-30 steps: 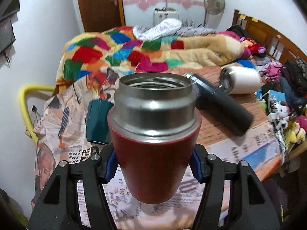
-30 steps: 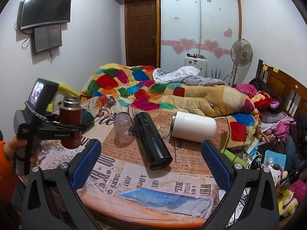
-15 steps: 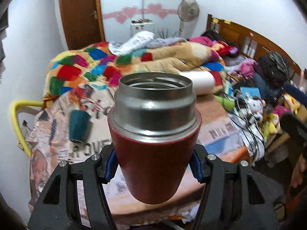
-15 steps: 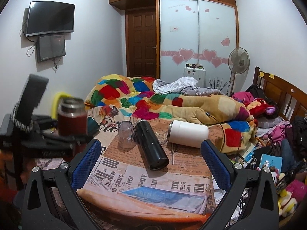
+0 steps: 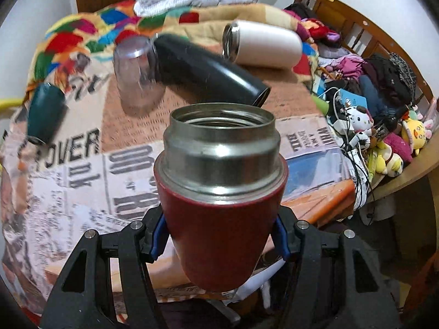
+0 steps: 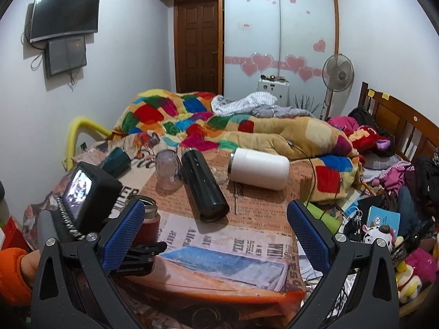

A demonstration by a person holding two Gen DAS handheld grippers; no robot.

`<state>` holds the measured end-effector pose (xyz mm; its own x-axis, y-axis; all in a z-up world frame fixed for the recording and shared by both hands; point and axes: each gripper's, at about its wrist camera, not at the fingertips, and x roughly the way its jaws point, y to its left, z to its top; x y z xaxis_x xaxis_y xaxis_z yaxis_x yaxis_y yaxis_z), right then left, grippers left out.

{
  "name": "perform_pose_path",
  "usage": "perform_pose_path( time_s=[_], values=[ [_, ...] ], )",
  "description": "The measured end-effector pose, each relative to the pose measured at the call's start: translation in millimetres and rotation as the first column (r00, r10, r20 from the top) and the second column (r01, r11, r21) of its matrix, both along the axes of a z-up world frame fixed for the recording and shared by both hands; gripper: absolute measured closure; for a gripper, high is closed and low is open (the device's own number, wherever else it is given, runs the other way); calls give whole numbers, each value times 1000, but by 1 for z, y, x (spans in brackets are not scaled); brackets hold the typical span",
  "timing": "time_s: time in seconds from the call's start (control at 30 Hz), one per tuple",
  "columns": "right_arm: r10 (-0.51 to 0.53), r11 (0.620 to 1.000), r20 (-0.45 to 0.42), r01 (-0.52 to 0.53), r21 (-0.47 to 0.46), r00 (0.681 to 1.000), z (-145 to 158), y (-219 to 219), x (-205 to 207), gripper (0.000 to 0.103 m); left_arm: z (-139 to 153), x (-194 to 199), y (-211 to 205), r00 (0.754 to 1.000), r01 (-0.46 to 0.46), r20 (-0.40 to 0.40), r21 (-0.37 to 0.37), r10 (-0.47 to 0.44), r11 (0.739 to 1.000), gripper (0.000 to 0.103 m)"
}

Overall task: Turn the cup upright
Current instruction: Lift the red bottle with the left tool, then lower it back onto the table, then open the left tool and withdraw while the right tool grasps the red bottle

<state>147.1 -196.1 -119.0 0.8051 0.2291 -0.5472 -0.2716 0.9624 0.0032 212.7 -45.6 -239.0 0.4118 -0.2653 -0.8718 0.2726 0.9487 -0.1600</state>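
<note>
My left gripper is shut on a red cup with a steel neck, mouth up, held near the table's front left edge. It shows in the right wrist view partly behind my right finger. My right gripper is open and empty above the table's front edge. A black flask, a white flask and a green cup lie on their sides. A clear cup stands mouth down.
The round table is covered in newspaper. A bed with a colourful quilt lies behind it. Cables, a blue box and plush toys crowd the right side. A yellow chair frame stands at the left.
My left gripper has come down and toward the table's front with the red cup, now tilted to look down on the table. My right gripper has barely moved.
</note>
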Motion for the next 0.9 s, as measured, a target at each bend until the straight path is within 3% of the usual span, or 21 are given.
perform_pose_path(
  time_s=[0.13, 0.5, 0.7, 0.9],
  values=[
    [-6, 1000, -32, 6, -3, 999, -9, -2, 6, 0, -13, 14, 2, 1000, -13, -23, -10, 13, 1000, 42],
    [1, 1000, -127, -3, -15, 992, -35, 9, 30, 0, -38, 46, 6, 999, -26, -37, 56, 28, 998, 42],
    [8, 999, -162, -14, -35, 987, -44, 17, 36, 0, -35, 43, 5, 1000, -13, -22, 54, 14, 998, 42],
    [26, 1000, -212, -29, -12, 977, -50, 24, 45, 0, 1, 16, 19, 996, -14, 85, 41, 11, 999, 41]
  ],
)
